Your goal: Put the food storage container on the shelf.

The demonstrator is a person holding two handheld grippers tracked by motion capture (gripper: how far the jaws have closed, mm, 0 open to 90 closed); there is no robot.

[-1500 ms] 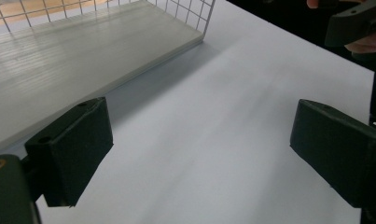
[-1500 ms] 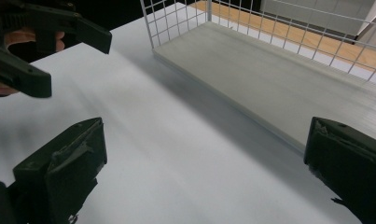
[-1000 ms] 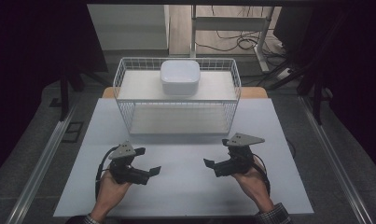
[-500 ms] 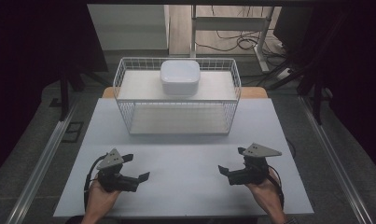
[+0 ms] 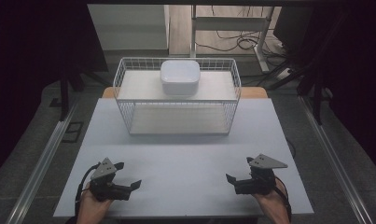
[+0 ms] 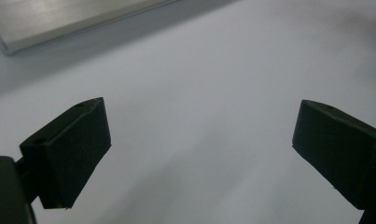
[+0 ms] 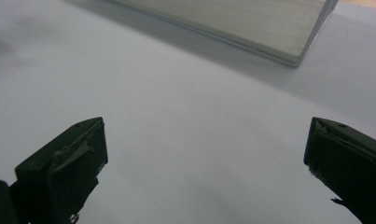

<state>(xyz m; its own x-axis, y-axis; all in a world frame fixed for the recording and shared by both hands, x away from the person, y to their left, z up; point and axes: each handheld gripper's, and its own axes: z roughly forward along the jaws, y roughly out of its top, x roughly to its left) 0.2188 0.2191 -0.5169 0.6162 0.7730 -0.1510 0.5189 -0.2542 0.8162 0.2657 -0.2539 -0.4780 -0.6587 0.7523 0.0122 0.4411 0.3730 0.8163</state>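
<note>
White table (image 5: 185,161), grey metal rail (image 5: 45,158) along its left, tangled cables (image 5: 230,42) on the floor behind, white desk frame (image 5: 232,22)

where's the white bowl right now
In the high view the white bowl sits on the upper shelf of the wire basket at the far middle of the table, well beyond both open tongs near the front edge.

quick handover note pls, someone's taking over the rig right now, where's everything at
Left gripper: open, holding nothing, low over the near left of the white table.
Right gripper: open, holding nothing, near right of the table.
White square bowl: sits on the upper shelf of the white wire basket at the far side of the table, out of both grippers' immediate reach.
Done: bowl rests in the basket, untouched by either gripper.
Left: nothing in hand; probably reach forward if the bowl is to be moved.
</note>
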